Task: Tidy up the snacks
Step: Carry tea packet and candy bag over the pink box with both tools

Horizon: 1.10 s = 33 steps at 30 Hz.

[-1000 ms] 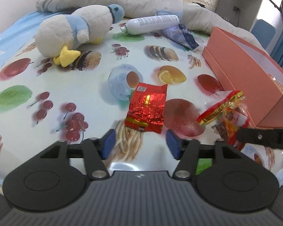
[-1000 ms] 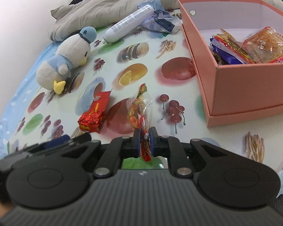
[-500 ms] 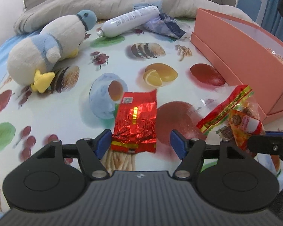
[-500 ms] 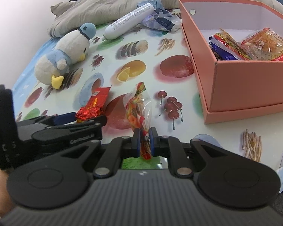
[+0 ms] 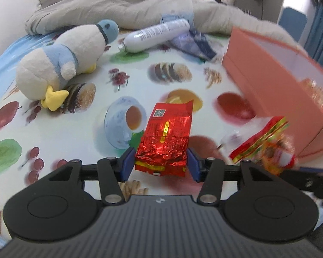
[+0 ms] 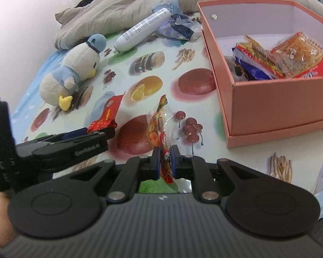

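Note:
A red foil packet (image 5: pixel 165 137) lies on the fruit-print cloth, its near end between the blue pads of my left gripper (image 5: pixel 160 165). The jaws are closing and both pads touch the packet's sides. From the right wrist view the same packet (image 6: pixel 109 109) shows crumpled at the left gripper's tip (image 6: pixel 92 137). My right gripper (image 6: pixel 165 163) is shut on the lower end of a clear snack bag (image 6: pixel 161 126) with orange and red contents, held upright. That bag (image 5: pixel 269 150) appears blurred at the right of the left wrist view. The pink box (image 6: pixel 280 107) stands open to the right.
Several snack packs (image 6: pixel 280 58) lie inside the box. A plush penguin (image 5: pixel 60 64) rests at the left, with a white bottle (image 5: pixel 155 35) and a blue wrapper (image 5: pixel 193 43) behind it. A grey blanket (image 5: pixel 118 6) is heaped along the far edge.
My left gripper moved forward over the red packet and its jaws narrowed onto the packet's sides. The right gripper stayed put with the snack bag.

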Tool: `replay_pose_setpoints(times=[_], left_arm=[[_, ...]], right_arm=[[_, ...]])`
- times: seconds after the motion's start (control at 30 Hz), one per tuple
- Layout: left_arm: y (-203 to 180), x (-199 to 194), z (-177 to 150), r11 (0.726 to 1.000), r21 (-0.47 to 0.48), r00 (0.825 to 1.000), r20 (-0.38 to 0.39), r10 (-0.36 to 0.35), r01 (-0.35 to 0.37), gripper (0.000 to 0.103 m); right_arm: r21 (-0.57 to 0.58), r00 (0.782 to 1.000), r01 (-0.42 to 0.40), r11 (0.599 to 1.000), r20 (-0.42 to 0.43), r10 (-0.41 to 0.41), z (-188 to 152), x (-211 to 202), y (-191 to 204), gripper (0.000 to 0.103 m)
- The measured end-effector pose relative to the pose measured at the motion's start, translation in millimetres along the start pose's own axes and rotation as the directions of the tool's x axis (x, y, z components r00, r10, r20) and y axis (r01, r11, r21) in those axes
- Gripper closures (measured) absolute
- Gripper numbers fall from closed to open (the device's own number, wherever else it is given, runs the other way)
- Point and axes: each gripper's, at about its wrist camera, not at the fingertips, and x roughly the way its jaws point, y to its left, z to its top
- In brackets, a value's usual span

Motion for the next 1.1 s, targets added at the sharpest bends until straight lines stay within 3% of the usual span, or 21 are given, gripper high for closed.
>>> replay_pose_setpoints(times=[0.2,0.43,0.63,0.83,0.93,1.1], left_arm=[[-11.4,-34.0,24.4,0.999,-0.042,1.0,0.021,0.007,-0.006,0.046],[-31.7,-79.0,72.6,0.997,-0.072,0.998,0.066,-0.004,0.009,0.046],[-59.6,-118.4,125.7,0.996,-0.053,0.988,0.142,-0.061,0.069,0.046],[-105.9,-147.0,173.0,0.99,0.007,0.963,0.231,-0.138,0.14,0.045],[-130.6,-148.2,187.1,0.983,0.029,0.953,0.243,-0.182,0.181,0.045],[-177.6,-129.6,191.9,0.967,0.069,0.944,0.208,-0.255,0.246,0.045]], right_arm=[[-0.007,0.999,-0.033,0.999,0.026,0.033,18.0,-17.4,5.2,0.091],[-0.051,0.992,-0.04,0.998,0.117,0.045,57.9,-55.2,8.2,0.091],[-0.089,0.969,-0.011,0.996,0.245,0.033,101.2,-97.5,-1.4,0.091],[-0.062,0.934,0.041,0.997,0.358,-0.017,136.2,-127.4,-31.2,0.091],[-0.034,0.923,0.041,0.999,0.384,-0.025,145.4,-137.9,-54.1,0.09],[-0.015,0.913,0.109,0.994,0.398,-0.094,145.8,-140.0,-87.3,0.09]])
